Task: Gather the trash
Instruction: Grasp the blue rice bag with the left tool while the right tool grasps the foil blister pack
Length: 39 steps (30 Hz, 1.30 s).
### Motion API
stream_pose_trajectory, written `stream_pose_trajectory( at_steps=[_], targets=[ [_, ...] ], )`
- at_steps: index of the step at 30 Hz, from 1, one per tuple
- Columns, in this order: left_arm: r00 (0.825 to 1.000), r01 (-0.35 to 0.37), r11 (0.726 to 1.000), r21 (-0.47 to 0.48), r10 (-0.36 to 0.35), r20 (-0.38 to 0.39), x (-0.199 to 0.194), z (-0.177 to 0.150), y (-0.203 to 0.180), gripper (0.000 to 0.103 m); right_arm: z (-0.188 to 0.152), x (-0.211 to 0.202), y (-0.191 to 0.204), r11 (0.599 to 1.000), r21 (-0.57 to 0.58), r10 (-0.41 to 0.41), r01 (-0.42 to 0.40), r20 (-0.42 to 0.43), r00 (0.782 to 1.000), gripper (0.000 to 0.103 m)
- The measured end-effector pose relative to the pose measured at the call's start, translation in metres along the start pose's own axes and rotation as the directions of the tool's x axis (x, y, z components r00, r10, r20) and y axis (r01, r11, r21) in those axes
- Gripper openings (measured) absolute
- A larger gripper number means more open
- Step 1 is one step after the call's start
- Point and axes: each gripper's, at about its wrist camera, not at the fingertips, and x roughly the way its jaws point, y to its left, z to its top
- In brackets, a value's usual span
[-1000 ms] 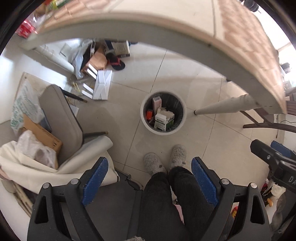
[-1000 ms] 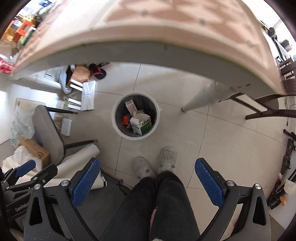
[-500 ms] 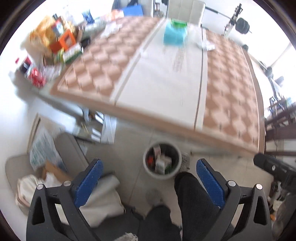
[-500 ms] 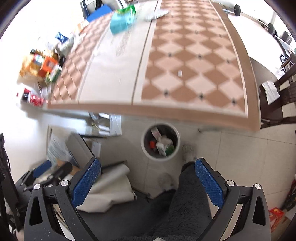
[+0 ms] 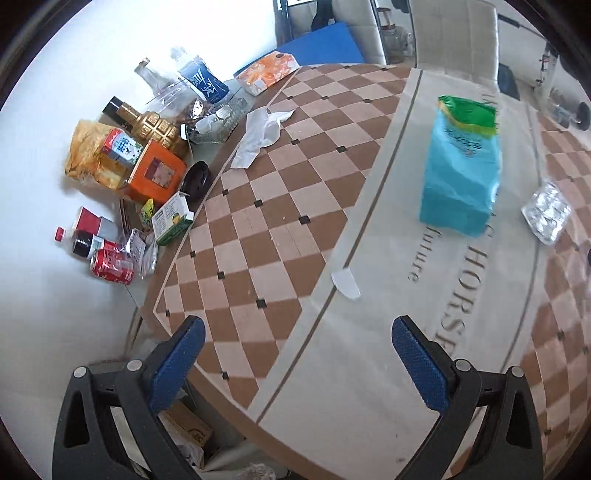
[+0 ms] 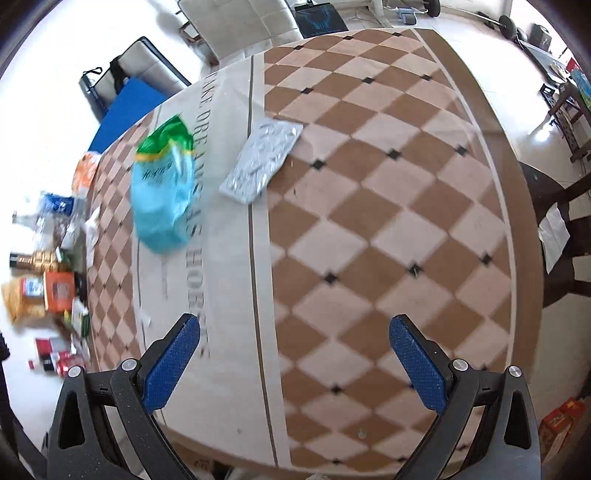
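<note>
A blue and green snack bag [image 5: 460, 168] [image 6: 164, 192] stands on the checkered table [image 5: 280, 206] [image 6: 388, 229]. A silver blister pack [image 5: 546, 212] [image 6: 260, 160] lies to its right. Crumpled white tissue [image 5: 260, 136] lies at the far left, and a small white paper scrap [image 5: 345, 282] lies nearer. My left gripper [image 5: 297, 354] hangs open over the near table edge with nothing between its blue pads. My right gripper [image 6: 295, 352] is open too, above the near part of the table, empty.
Bottles, cans, an orange box [image 5: 155, 173] and cartons crowd the table's left end. A white chair [image 6: 240, 26] and a blue mat [image 5: 325, 44] stand beyond the far edge. A dark wooden chair [image 6: 557, 236] is at the right.
Both views swung up from the floor bin and the person's legs onto the tabletop. The bin has left both views. Both grippers stayed open and empty.
</note>
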Motion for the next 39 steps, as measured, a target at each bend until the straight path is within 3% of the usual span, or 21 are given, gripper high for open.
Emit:
stream_pose_trajectory(
  at_steps=[3,6,10,14,15,16,19,22,25,29,32,33,37,39],
  targets=[
    [0.999,-0.024,1.000,-0.002,0.024,-0.038,0.026,0.032,-0.014,0.103,0.064,0.047,0.019,0.998,0.042,-0.053,0.054,-0.026,0.998,0.103],
    [0.998,-0.023,1.000,0.000,0.023,-0.057,0.044,0.058,-0.025,0.103,0.101,0.085,0.039,0.994,0.049,-0.098,0.100,-0.046,0.994,0.103],
    [0.993,0.094,0.995,-0.015,-0.095,-0.077,0.052,0.086,-0.040,0.103,0.122,0.118,0.069,0.985,-0.018,-0.173,0.172,-0.072,0.982,0.100],
    [0.955,0.281,0.959,-0.024,-0.282,-0.092,0.047,0.108,-0.057,0.103,0.123,0.125,0.098,0.949,-0.164,-0.274,0.270,-0.003,0.962,0.089],
    [0.944,0.316,0.949,-0.017,-0.316,-0.097,0.044,0.114,-0.064,0.103,0.122,0.124,0.101,0.944,-0.194,-0.269,0.267,0.013,0.963,0.084],
    [0.935,0.339,0.941,-0.006,-0.338,-0.103,0.042,0.119,-0.073,0.103,0.122,0.122,0.104,0.935,-0.241,-0.261,0.262,0.034,0.965,0.072],
    [0.901,0.418,0.908,0.042,-0.408,-0.148,0.042,0.136,-0.102,0.103,0.123,0.120,0.100,0.895,-0.375,-0.245,0.241,0.038,0.969,0.069],
    [0.882,0.453,0.885,0.107,-0.428,-0.198,0.048,0.151,-0.134,0.103,0.128,0.113,0.079,0.867,-0.438,-0.253,0.239,0.028,0.967,0.067],
    [0.885,0.442,0.881,0.169,-0.396,-0.245,0.061,0.160,-0.165,0.103,0.141,0.107,0.050,0.878,-0.422,-0.256,0.228,-0.011,0.967,0.067],
    [0.909,0.389,0.894,0.220,-0.335,-0.249,0.072,0.167,-0.188,0.103,0.155,0.102,0.026,0.901,-0.379,-0.242,0.209,-0.041,0.969,0.067],
    [0.904,0.399,0.896,0.196,-0.349,-0.247,0.074,0.172,-0.187,0.098,0.160,0.098,0.018,0.918,-0.351,-0.217,0.187,-0.050,0.975,0.067],
    [0.907,0.391,0.900,0.193,-0.342,-0.245,0.074,0.173,-0.185,0.093,0.161,0.098,0.018,0.920,-0.344,-0.215,0.186,-0.048,0.975,0.067],
    [0.925,0.364,0.910,0.198,-0.328,-0.192,0.058,0.178,-0.169,0.093,0.162,0.092,0.005,0.932,-0.324,-0.190,0.162,-0.057,0.980,0.067],
    [0.915,0.388,0.901,0.194,-0.351,-0.201,0.057,0.179,-0.166,0.094,0.160,0.088,-0.002,0.941,-0.310,-0.169,0.140,-0.070,0.983,0.067]
  ],
)
